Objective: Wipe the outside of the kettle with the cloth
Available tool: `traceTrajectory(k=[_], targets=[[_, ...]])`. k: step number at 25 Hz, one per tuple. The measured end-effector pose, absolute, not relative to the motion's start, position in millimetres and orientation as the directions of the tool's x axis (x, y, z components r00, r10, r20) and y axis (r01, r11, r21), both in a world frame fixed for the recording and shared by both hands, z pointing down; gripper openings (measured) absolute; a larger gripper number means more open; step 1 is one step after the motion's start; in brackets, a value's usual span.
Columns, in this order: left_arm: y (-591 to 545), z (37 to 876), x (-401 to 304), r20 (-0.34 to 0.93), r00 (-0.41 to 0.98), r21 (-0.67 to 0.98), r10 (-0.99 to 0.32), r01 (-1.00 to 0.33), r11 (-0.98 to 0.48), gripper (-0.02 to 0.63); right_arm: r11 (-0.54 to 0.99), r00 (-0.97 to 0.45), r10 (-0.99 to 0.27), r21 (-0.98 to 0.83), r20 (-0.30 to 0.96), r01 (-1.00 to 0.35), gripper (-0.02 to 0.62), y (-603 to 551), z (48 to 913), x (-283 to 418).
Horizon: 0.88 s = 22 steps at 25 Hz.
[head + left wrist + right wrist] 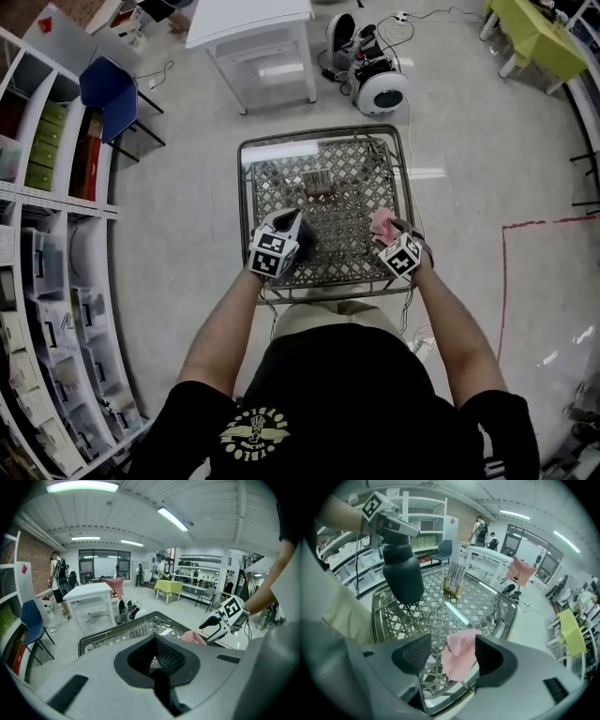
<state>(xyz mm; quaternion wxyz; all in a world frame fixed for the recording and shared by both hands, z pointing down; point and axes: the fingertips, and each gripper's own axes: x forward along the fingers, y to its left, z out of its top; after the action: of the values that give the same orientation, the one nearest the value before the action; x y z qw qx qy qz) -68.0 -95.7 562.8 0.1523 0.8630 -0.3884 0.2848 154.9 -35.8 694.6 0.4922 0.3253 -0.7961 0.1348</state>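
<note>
With the kettle (404,576) held in the left gripper's (158,663) jaws, the pink cloth (459,660) between the right gripper's (450,648) wide-open jaws should be clamped firmly.

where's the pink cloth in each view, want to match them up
head view: pink cloth at the lower right of the lattice table, at the tips of the right hand-held gripper.
left gripper view: right of centre, just below and left of the right hand-held gripper.
right gripper view: low centre, between that gripper's open jaws.
shared landmark: the lattice table, in all three views.
</note>
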Motion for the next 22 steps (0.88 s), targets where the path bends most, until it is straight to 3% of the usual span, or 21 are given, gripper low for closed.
traceTrajectory(k=[4,9,11,13,22], targets=[[-97.3,559.4,-65.2,0.611,0.527,0.03,-0.59,-0.76,-0.649,-0.005,0.728,-0.359,-0.434,0.087,0.827,-0.68,0.258,-36.8,660.1,149.7],[-104.2,542.0,-79.5,0.53,0.533,0.107,-0.66,-0.814,-0.571,-0.005,0.595,-0.417,-0.55,-0.011,0.724,-0.803,0.245,-41.4,611.3,145.7],[-103.2,535.0,-87.9,0.51,0.502,0.072,-0.698,-0.834,-0.547,-0.005,0.531,-0.391,-0.629,0.003,0.671,-0.848,0.112,-49.8,587.7,151.7],[-100.2,522.8,-97.6,0.473,0.461,0.053,-0.75,-0.865,-0.499,-0.005,0.47,-0.368,-0.699,0.006,0.613,-0.883,0.028,-57.7,563.5,160.1],[-66.2,439.3,-127.5,0.25,0.33,0.113,-0.91,-0.944,-0.311,-0.005,0.454,-0.411,-0.806,0.001,0.426,-0.891,0.011,-61.6,480.8,180.7]])
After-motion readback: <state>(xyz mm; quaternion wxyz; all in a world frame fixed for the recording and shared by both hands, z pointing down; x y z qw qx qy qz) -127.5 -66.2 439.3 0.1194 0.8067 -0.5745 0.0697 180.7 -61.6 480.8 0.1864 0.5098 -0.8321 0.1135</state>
